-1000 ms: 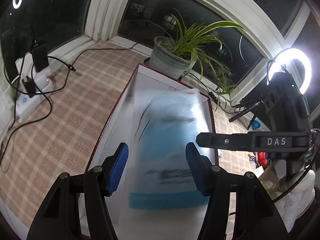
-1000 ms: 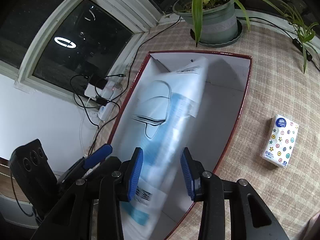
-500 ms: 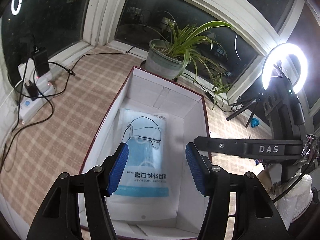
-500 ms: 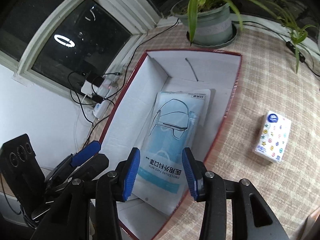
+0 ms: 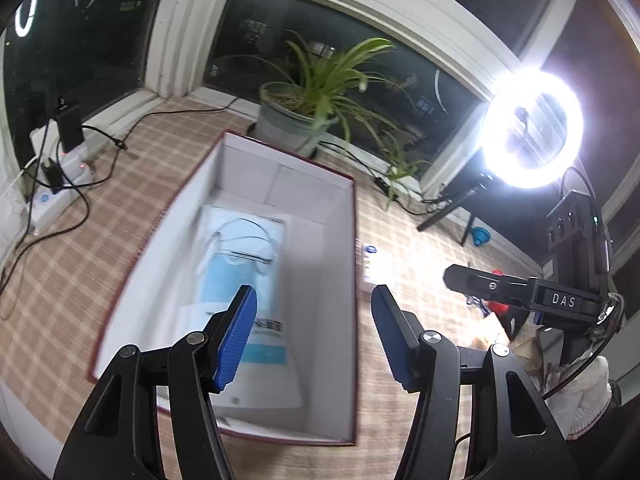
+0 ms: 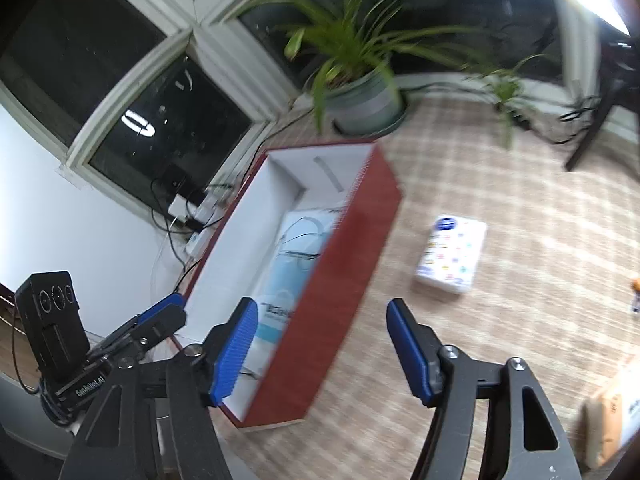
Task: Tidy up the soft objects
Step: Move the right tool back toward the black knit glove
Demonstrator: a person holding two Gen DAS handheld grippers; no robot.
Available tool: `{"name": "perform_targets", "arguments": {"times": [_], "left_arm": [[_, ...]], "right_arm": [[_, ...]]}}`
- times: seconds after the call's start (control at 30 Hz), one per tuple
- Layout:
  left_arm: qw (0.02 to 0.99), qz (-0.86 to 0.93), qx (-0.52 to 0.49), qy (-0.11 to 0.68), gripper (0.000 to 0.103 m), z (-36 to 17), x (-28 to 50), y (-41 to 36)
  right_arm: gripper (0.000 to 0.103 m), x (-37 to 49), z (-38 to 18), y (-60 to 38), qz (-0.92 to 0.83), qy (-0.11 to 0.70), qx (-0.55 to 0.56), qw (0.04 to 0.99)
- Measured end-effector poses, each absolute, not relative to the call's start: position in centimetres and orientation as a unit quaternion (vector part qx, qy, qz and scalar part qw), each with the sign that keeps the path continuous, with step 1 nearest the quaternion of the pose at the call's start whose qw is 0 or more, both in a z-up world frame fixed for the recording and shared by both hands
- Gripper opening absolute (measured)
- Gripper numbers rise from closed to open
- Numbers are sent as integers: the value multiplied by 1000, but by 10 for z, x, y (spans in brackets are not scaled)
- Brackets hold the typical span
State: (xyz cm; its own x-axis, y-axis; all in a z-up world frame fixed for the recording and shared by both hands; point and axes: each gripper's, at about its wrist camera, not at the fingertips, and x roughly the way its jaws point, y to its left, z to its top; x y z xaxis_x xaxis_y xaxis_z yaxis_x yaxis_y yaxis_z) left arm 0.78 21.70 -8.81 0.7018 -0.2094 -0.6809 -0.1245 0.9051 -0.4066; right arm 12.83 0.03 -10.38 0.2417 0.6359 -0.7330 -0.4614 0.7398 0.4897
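My left gripper [image 5: 312,336] was spread wide with nothing between its blue pads [image 5: 234,340], hanging above the near end of the red box [image 5: 354,280]. The box stood open on the checked cloth [image 5: 60,280], white inside, and the face mask pack [image 5: 244,280] lay flat on its floor, printed side up, nearer the left wall than the right. My left pad overlapped the pack's lower edge in that view, though whether it touched I could not tell.

My right gripper [image 6: 320,344] was released too, jaws far apart and empty. It hung outside the box, over the cloth by the box's red outer wall [image 6: 344,280], and from there I saw only part of the mask pack [image 6: 292,272] over the rim. The tissue packet [image 6: 452,256], white with small coloured dots, lay on the cloth [image 6: 520,208] well apart from the box, beyond my right finger. From the left view the same tissue packet [image 5: 376,268] showed just past the box's right wall.

The potted spider plant [image 5: 304,116] stood behind the box's far end by the window, a ring light [image 5: 532,128] glared on the right, and a power strip [image 5: 56,196] with cables sat at the far left.
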Motion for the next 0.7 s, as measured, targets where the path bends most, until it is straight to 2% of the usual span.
{"name": "perform_targets", "arguments": {"times": [0.07, 0.13, 0.17, 0.2, 0.7], "left_arm": [[896, -31, -218, 385, 58, -86, 6, 206], [895, -39, -220, 385, 58, -84, 5, 194], [895, -43, -219, 386, 58, -84, 6, 188], [894, -48, -218, 388, 58, -84, 7, 180], [872, -131, -199, 428, 63, -95, 28, 40]], "right_arm": [[64, 124, -101, -20, 345, 495, 89, 792], [71, 119, -100, -42, 341, 489, 103, 796], [79, 117, -99, -54, 339, 486, 110, 798], [82, 114, -98, -65, 336, 481, 116, 801], [82, 84, -102, -241, 248, 462, 107, 845]]}}
